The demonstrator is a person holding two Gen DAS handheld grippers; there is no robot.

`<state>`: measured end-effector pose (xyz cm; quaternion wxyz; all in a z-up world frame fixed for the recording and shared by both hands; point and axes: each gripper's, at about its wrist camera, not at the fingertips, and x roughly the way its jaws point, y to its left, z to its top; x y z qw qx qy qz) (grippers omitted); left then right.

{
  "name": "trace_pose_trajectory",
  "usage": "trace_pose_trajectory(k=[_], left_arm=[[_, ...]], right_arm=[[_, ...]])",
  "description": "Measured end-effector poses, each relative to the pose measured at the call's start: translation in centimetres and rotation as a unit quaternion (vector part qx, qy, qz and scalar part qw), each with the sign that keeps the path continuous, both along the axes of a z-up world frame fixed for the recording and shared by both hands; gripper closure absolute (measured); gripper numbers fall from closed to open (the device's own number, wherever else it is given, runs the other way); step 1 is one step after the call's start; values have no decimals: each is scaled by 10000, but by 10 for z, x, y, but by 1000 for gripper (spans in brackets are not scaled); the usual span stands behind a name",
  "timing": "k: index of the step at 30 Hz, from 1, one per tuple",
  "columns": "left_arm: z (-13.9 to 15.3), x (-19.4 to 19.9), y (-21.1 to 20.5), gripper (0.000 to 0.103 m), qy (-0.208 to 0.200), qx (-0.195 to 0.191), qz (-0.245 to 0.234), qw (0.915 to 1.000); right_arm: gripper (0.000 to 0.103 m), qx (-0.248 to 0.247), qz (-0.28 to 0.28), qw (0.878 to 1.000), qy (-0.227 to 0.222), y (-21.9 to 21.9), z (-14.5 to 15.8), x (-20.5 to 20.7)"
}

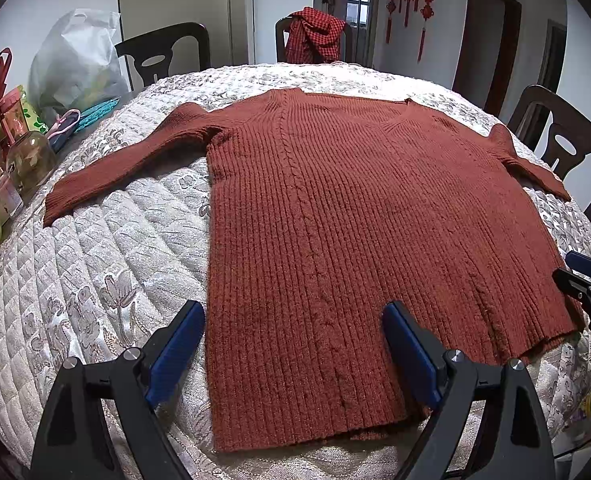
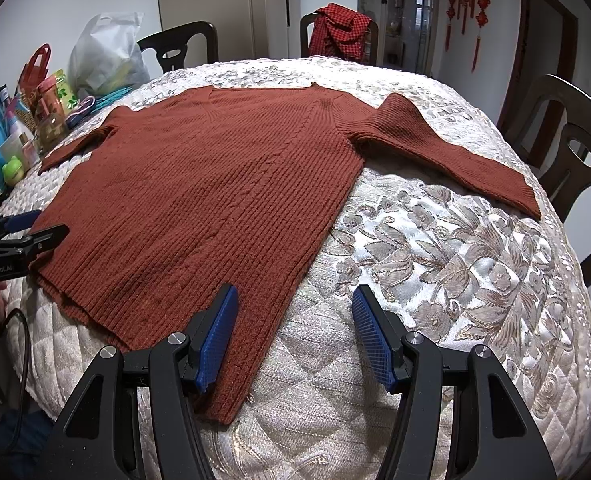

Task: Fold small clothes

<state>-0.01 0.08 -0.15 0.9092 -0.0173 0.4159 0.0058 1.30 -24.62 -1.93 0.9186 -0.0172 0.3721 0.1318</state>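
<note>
A rust-brown ribbed knit sweater (image 1: 335,216) lies flat on the quilted table cover, neck away from me, both sleeves spread out to the sides. It also shows in the right wrist view (image 2: 199,200). My left gripper (image 1: 293,320) is open and empty, its jaws straddling the sweater's near-left hem corner. My right gripper (image 2: 295,312) is open and empty over the near-right hem corner, one finger above the fabric, the other above the cover. The right gripper shows in the left wrist view (image 1: 583,280); the left gripper shows in the right wrist view (image 2: 31,228).
The round table has a cream floral quilted cover (image 2: 455,248). Bottles, jars and a plastic bag (image 1: 75,60) crowd the table's left edge. Dark wooden chairs (image 1: 567,148) ring the table; a red checked garment (image 1: 315,32) hangs on the far chair.
</note>
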Motion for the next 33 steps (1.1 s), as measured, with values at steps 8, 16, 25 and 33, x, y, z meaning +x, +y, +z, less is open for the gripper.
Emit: trace_pose_trajectory(k=[8, 16, 25, 33], left_arm=[[0, 0, 0, 11, -1, 2, 0, 10000], [0, 0, 0, 11, -1, 1, -1, 10000], [0, 1, 1, 10, 3, 6, 4, 10000], [0, 1, 1, 10, 3, -6, 8, 10000]], right_arm=[[43, -5, 0, 10000, 7, 0, 0, 0], [43, 20, -25, 10000, 45, 0, -2, 1], [43, 29, -53, 9999, 99, 1, 1, 0], [43, 24, -69, 9999, 118, 2, 1, 0]])
